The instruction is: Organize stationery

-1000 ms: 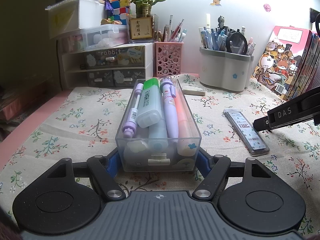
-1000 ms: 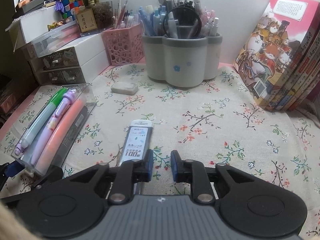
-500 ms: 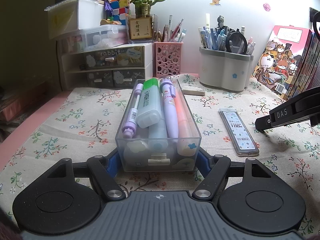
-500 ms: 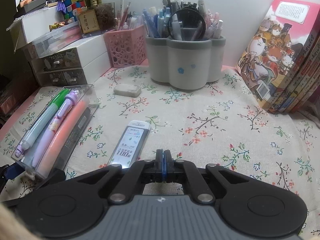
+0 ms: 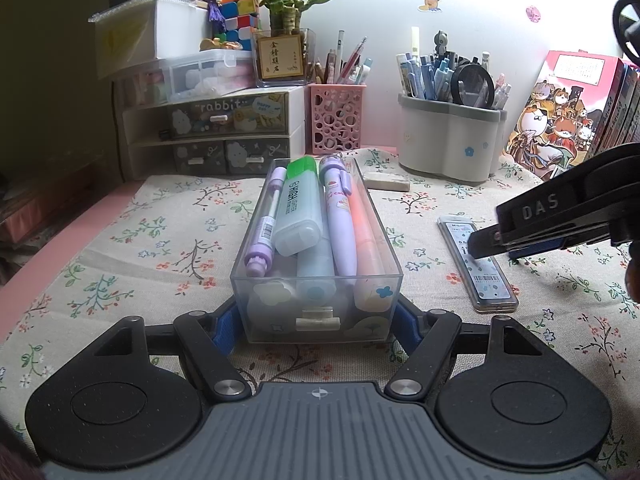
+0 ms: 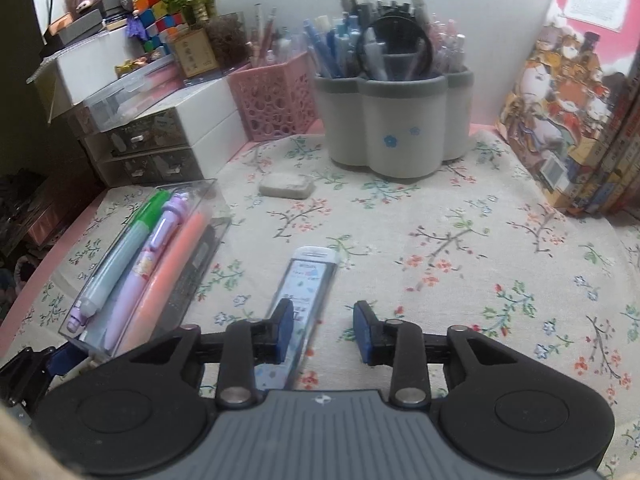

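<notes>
One clear rigid plastic tray [image 5: 316, 300] stands on the floral-cloth counter [image 5: 132, 248], clamped at its near end by the left gripper [image 5: 316, 326], jaws pressed to both side walls. The tray holds about five pens and highlighters: purple, green-capped, lilac, orange, pale blue. One flat rectangular lead case [image 6: 308, 292] lies on the cloth right of the tray. The right gripper [image 6: 323, 330] sits over it; its jaws were closed half a second ago, have just been opening, and stand apart, not pressing the case. One eraser [image 6: 286, 185], two pen holders behind.
</notes>
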A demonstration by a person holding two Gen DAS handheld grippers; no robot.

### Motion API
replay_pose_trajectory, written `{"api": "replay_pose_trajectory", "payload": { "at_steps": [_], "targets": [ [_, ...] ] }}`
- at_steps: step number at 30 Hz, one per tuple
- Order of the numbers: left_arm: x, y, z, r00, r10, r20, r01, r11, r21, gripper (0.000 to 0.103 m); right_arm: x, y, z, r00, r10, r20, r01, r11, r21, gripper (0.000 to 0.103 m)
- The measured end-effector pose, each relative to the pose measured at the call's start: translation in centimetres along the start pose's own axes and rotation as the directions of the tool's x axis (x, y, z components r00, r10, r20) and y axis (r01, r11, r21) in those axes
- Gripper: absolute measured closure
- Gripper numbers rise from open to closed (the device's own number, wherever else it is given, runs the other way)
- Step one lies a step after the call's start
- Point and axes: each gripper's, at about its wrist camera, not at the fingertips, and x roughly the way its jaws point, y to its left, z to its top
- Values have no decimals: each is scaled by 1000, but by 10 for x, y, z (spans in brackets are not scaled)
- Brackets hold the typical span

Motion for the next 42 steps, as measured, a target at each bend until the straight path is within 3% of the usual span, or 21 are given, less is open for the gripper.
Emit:
{"api": "replay_pose_trajectory", "payload": {
  "at_steps": [3,5,8,9,13,26,42],
  "targets": [
    [0,0,0,1000,0,0,0,1000,0,31,7,11,1,1000,-16,1,16,999,-32,50],
    [0,0,0,1000,0,0,0,1000,0,30,10,20,-1,999,-32,5,33,997,-69,50],
    [0,0,0,1000,0,0,0,1000,1,30,11,32,-9,996,-84,38,89,983,-159,58],
    [0,0,0,1000,0,0,0,1000,1,30,9,31,-10,997,-72,41,77,986,-148,63],
    [0,0,0,1000,0,0,0,1000,0,30,7,23,-7,997,-63,34,66,992,-104,66],
    [0,0,0,1000,0,0,0,1000,0,30,4,16,-6,995,-94,41,97,993,-69,67],
    [0,0,0,1000,0,0,0,1000,1,31,-4,7,1,995,-77,56,78,997,-26,67]
  ]
}}
